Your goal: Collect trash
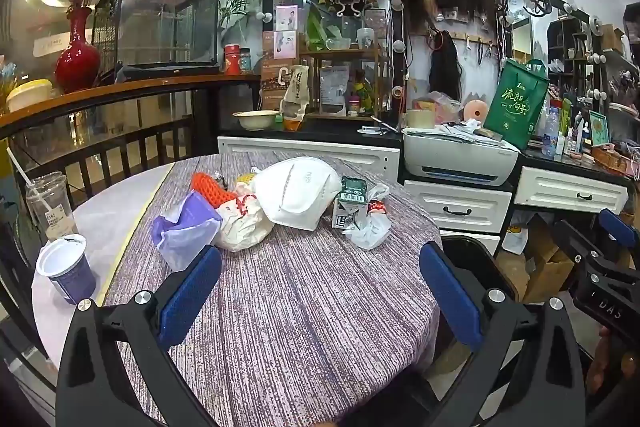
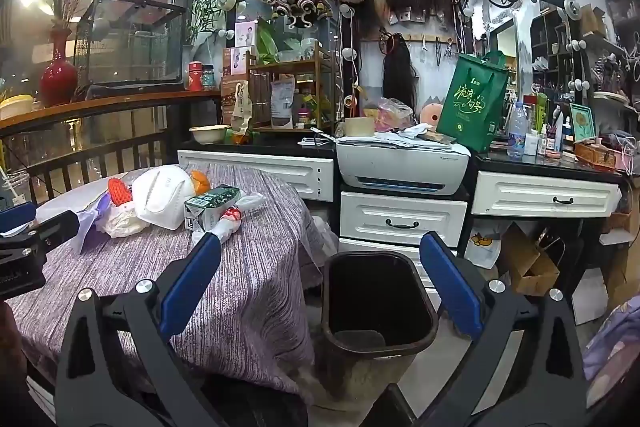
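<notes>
The trash lies bunched at the far side of the table (image 1: 304,307): a white mask (image 1: 298,193), a green carton (image 1: 350,201) just right of it, a crumpled white bag (image 1: 370,227), a purple wrapper (image 1: 182,231) and an orange net (image 1: 210,189). A dark bin (image 2: 376,303) stands on the floor beside the table. The left gripper (image 1: 320,291) and right gripper (image 2: 320,291) both gape wide, holding nothing.

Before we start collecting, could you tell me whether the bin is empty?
Empty: the right wrist view looks into the trash bin and shows only its bare dark floor.
</notes>
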`<state>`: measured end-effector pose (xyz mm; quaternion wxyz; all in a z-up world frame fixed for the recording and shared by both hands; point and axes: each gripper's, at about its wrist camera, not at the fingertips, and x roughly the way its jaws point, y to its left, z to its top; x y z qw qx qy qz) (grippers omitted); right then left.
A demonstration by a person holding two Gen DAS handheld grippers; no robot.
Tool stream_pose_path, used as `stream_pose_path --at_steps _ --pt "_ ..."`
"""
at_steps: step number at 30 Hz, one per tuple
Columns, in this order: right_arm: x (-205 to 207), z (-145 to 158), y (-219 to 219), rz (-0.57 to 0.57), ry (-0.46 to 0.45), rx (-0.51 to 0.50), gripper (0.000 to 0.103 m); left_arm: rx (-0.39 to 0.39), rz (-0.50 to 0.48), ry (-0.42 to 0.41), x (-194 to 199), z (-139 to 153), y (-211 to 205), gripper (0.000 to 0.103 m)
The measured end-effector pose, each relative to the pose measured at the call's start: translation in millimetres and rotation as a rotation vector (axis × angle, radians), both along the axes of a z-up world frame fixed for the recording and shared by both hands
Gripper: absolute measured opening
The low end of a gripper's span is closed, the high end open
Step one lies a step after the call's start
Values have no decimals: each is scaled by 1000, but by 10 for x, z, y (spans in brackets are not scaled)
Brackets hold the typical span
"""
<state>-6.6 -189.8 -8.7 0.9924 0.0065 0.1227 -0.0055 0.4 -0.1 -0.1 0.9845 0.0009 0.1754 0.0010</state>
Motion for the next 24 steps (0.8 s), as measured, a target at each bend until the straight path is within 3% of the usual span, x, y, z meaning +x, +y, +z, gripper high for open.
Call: stream_pose_path --at_steps 24 --pt "14 -32 -58 -2 6 5 98 13 -6 5 23 -28 -35 98"
